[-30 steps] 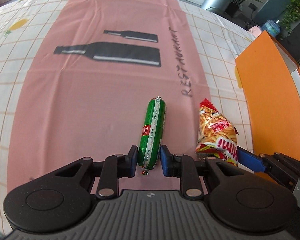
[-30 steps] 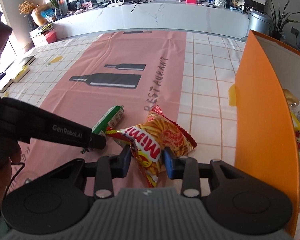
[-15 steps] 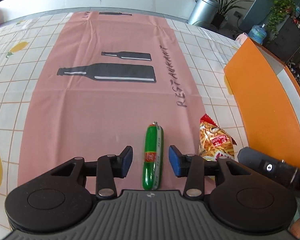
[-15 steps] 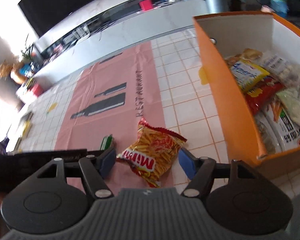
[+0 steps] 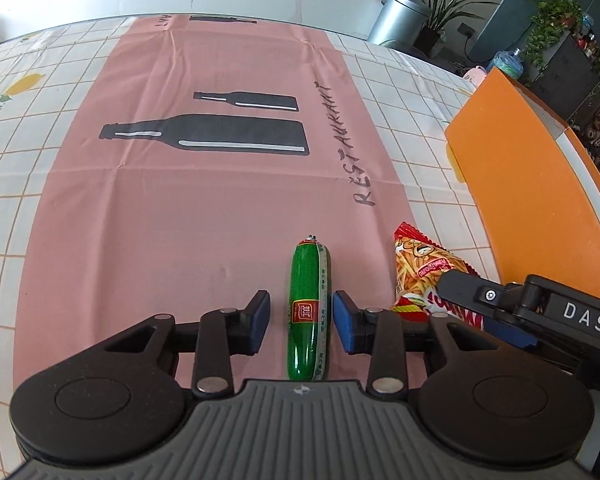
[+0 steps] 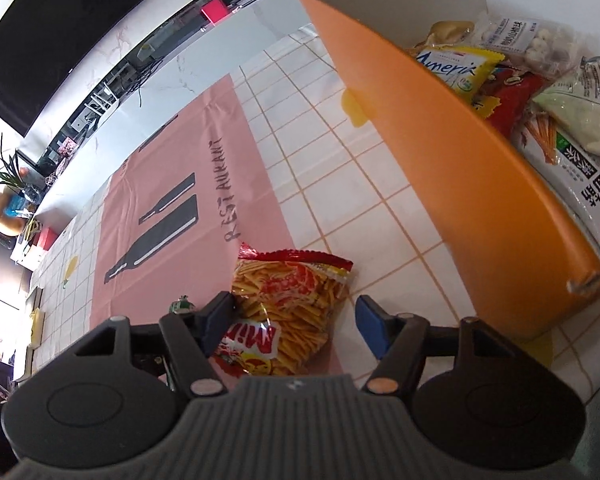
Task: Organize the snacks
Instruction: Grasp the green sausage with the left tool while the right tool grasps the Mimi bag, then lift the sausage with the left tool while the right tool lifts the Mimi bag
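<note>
A green sausage stick [image 5: 309, 308] lies on the pink table runner [image 5: 180, 216]. My left gripper [image 5: 301, 316] is open, its blue pads on either side of the sausage, not touching it. A red and yellow snack bag [image 6: 288, 304] lies on the table, also in the left wrist view [image 5: 424, 272]. My right gripper [image 6: 294, 322] is open wide over the bag, not gripping it. The sausage tip [image 6: 182, 305] shows left of it. An orange box [image 6: 460, 184] with several snack packs stands to the right.
The orange box wall [image 5: 532, 216] rises close on the right. The right gripper's body [image 5: 540, 312] crosses the lower right of the left wrist view. A white checked tablecloth [image 5: 28, 128] covers the table. A counter and a bin [image 5: 400, 16] stand beyond.
Both grippers have opened: the left let go of the sausage, the right let go of the snack bag. The right gripper has tilted and now sees into the orange box.
</note>
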